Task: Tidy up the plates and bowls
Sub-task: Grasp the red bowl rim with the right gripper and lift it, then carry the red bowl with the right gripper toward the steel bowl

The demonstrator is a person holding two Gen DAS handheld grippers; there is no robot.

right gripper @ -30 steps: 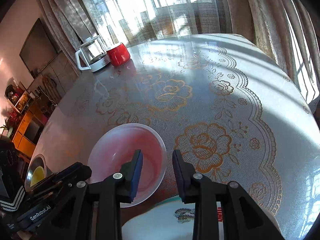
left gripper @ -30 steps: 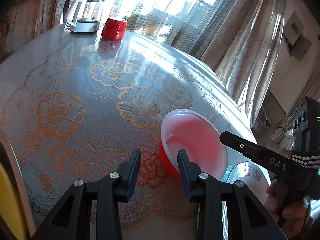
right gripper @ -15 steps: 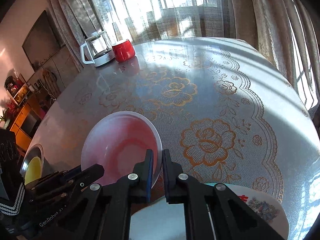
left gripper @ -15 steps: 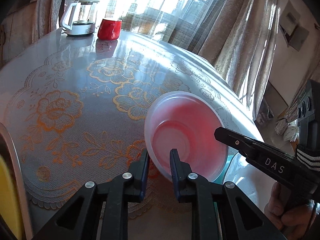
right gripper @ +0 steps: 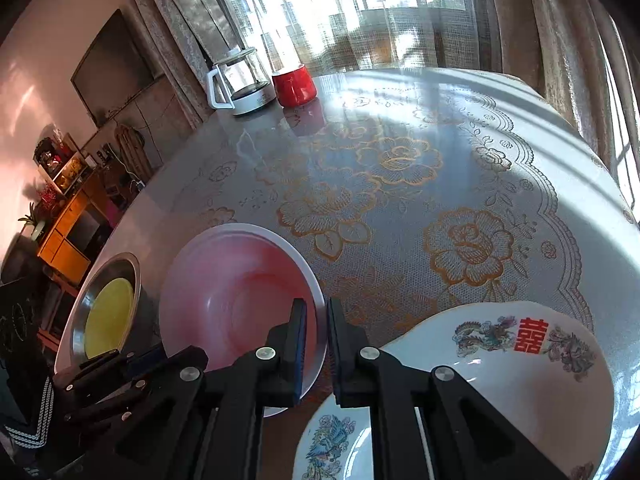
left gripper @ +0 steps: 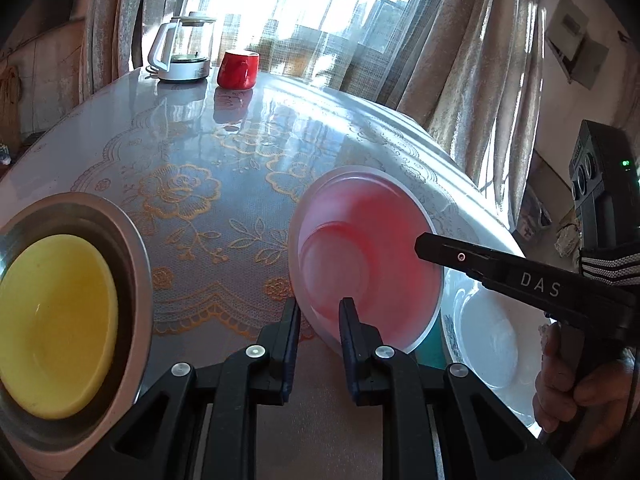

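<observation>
Lace-covered worktop (right gripper: 460,184); both left tongs (left gripper: 318,326) and right tongs (right gripper: 317,334) pinch the light, slippery plastic pink bowl (right gripper: 240,296) rim at 6 o'clock

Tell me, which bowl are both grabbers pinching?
The red bowl: the left gripper and right gripper each clamp its rim. The yellow bowl sits in a steel dish; the white dragon bowl isn't held.

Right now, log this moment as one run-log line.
phase: lifting bowl | left gripper: shut on pink bowl rim | right gripper: shut on opposite rim | nearby: yellow bowl nested in steel bowl
</observation>
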